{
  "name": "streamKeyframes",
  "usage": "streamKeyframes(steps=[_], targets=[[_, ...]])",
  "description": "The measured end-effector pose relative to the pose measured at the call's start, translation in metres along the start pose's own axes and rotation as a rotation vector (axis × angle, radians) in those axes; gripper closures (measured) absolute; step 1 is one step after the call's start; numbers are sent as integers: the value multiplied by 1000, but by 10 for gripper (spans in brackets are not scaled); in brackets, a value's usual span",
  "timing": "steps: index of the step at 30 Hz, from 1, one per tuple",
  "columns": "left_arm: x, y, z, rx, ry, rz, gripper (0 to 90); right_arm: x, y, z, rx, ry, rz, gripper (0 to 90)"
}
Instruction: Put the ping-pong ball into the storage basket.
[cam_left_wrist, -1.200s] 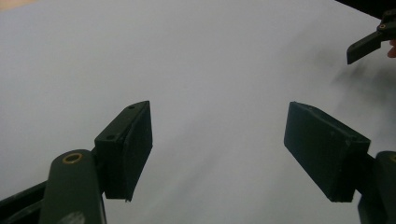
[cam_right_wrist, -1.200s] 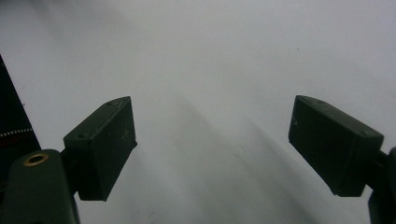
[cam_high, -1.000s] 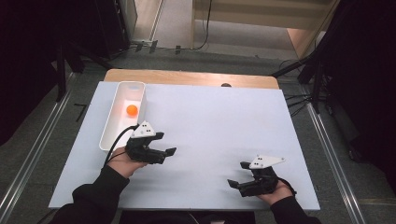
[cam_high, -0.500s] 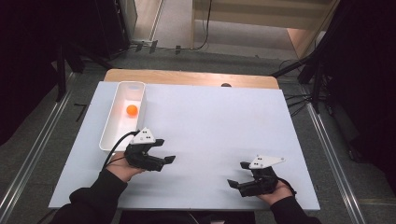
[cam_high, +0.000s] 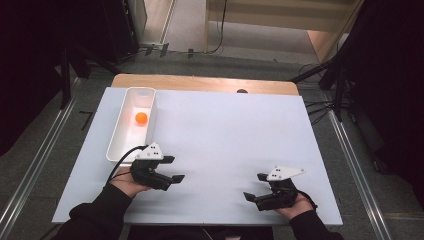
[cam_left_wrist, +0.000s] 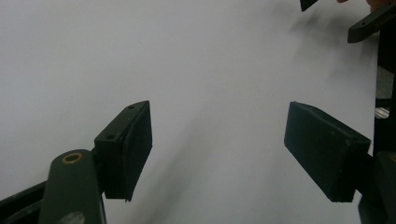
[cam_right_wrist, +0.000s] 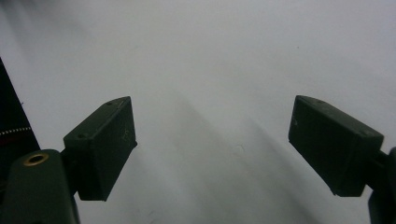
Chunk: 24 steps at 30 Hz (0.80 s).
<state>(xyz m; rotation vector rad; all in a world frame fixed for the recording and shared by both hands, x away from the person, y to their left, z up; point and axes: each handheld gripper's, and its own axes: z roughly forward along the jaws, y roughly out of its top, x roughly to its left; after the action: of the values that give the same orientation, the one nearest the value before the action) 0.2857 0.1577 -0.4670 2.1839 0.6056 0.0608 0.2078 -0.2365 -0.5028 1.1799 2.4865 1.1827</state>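
Note:
An orange ball (cam_high: 141, 118) lies inside a long white tray (cam_high: 116, 142) at the left of the white table. My left gripper (cam_high: 174, 169) rests low over the table just below the tray's near end, pointing right, open with bare table between its jaws (cam_left_wrist: 219, 149). My right gripper (cam_high: 255, 186) sits near the front right edge, pointing left, also open over bare white surface (cam_right_wrist: 212, 144). In the left gripper view the right gripper's black jaw tips (cam_left_wrist: 369, 21) show at the top right corner.
The white table top (cam_high: 225, 135) spreads wide between the two hands. A wooden strip (cam_high: 200, 83) runs along the far edge. Beyond the table are grey floor, metal rails (cam_high: 30, 170) on the left and dark stands on the right.
My left gripper has slid a little toward the front edge, away from the tray. The right gripper has stayed put.

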Motion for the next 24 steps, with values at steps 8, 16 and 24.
streamKeyframes(steps=[8,16,24], targets=[[1,-7,-3,-5,2,15,240,0,0,0,0,-2,0,135],[2,-13,-8,12,12,25,240,-1,0,0,0,-2,-3,134],[-2,-20,-11,37,17,57,239,-1,0,0,-1,-2,-3,134]])
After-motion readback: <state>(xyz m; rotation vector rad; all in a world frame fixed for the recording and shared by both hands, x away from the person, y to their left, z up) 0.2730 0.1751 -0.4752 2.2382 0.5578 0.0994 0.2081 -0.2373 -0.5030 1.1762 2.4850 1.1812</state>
